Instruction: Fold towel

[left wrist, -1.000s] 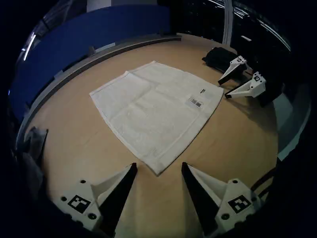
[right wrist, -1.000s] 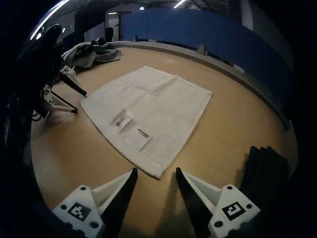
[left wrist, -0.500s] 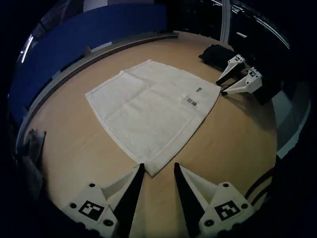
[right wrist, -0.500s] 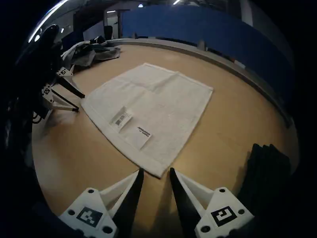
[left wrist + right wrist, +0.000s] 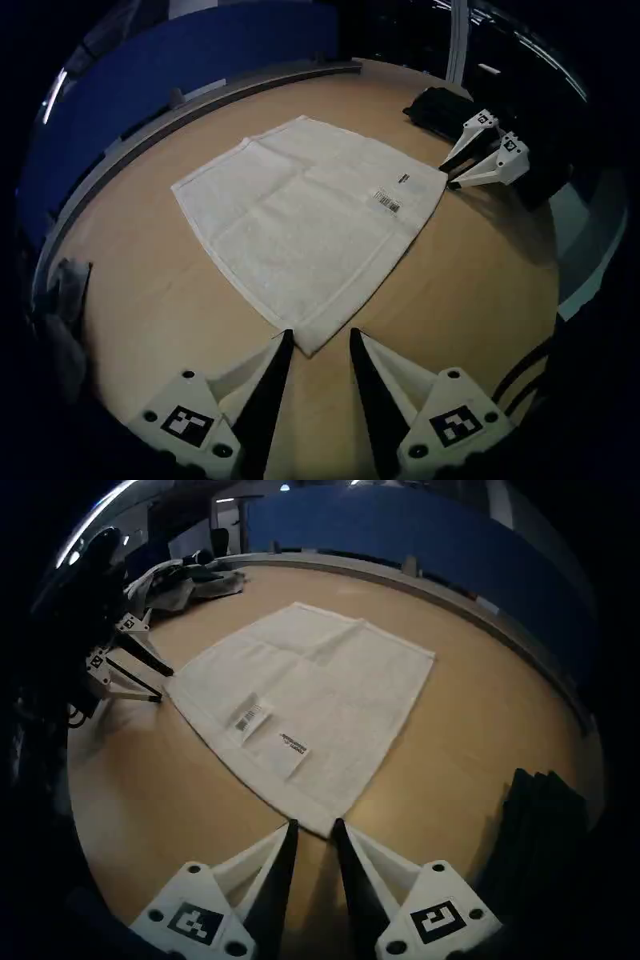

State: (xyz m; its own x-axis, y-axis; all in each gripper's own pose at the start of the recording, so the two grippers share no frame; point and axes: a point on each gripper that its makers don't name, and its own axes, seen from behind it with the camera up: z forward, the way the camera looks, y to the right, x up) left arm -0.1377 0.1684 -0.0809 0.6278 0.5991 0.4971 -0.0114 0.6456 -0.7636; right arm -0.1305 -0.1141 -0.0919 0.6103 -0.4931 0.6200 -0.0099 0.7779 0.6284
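Left tongs [image 5: 318,344], lower centre of left gripper view, had narrowed about the near corner of the white towel [image 5: 304,208]; gap remained, so released; towel lay flat mid-worktop [image 5: 480,264]; right tongs [image 5: 314,832], lower centre of right gripper view, had closed further about their corner, a slit left, not yet clenched; both pinches seemed imminent, the fold to follow.

one towel [image 5: 308,216], two hand-held grippers [image 5: 316,340] [image 5: 314,826], one cloth heap [image 5: 192,584], one dark stack [image 5: 544,832]

An office-like workroom: a wide wooden desk [image 5: 480,264], a blue partition screen [image 5: 200,48] behind, ceiling strip lights [image 5: 92,520].
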